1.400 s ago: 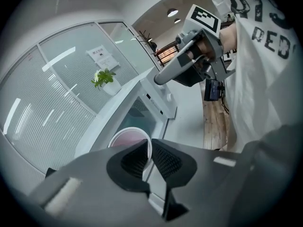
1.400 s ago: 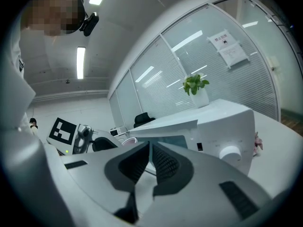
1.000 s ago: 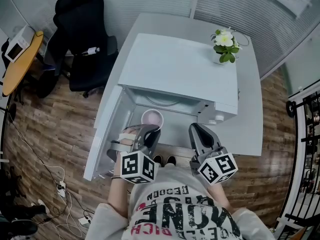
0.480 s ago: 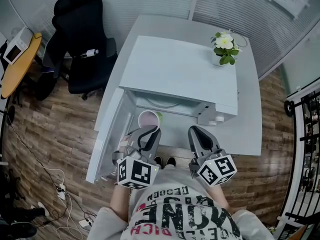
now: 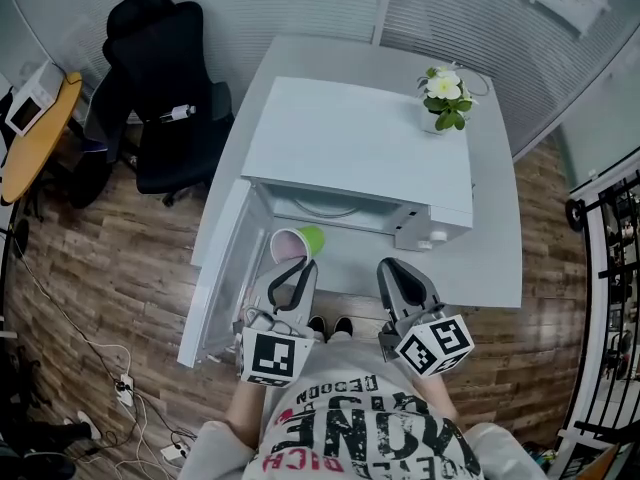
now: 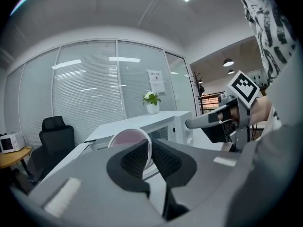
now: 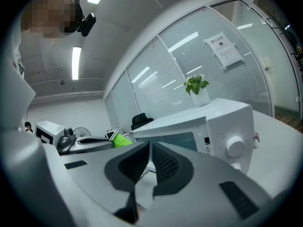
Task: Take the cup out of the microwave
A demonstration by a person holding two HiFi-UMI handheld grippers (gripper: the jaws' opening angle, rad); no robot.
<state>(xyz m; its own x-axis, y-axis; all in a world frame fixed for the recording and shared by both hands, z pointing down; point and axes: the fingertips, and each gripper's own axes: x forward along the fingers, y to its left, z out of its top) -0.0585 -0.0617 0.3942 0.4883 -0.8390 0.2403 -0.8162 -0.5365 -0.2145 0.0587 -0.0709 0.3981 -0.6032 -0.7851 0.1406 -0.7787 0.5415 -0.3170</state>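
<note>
The cup (image 5: 293,245), green outside and pale pink inside, hangs tilted in front of the open white microwave (image 5: 360,148), its mouth turned up toward me. My left gripper (image 5: 297,267) is shut on its rim. In the left gripper view the cup's rim (image 6: 129,138) sits pinched between the pads of the left gripper (image 6: 149,148). My right gripper (image 5: 392,266) hovers to the right of the cup, level with it, shut with nothing in it. The right gripper view shows its pads (image 7: 161,162) pressed together, and the green cup (image 7: 120,140) at the left.
The microwave door (image 5: 215,278) swings open to the left. A potted plant (image 5: 445,93) stands on the white table (image 5: 500,258) behind the microwave. A black office chair (image 5: 165,88) and a wooden desk (image 5: 35,133) are to the left.
The left gripper has lifted and rolled, drawing the cup slightly out of the cavity and tipping it so its green side shows. The right gripper has stayed put.
</note>
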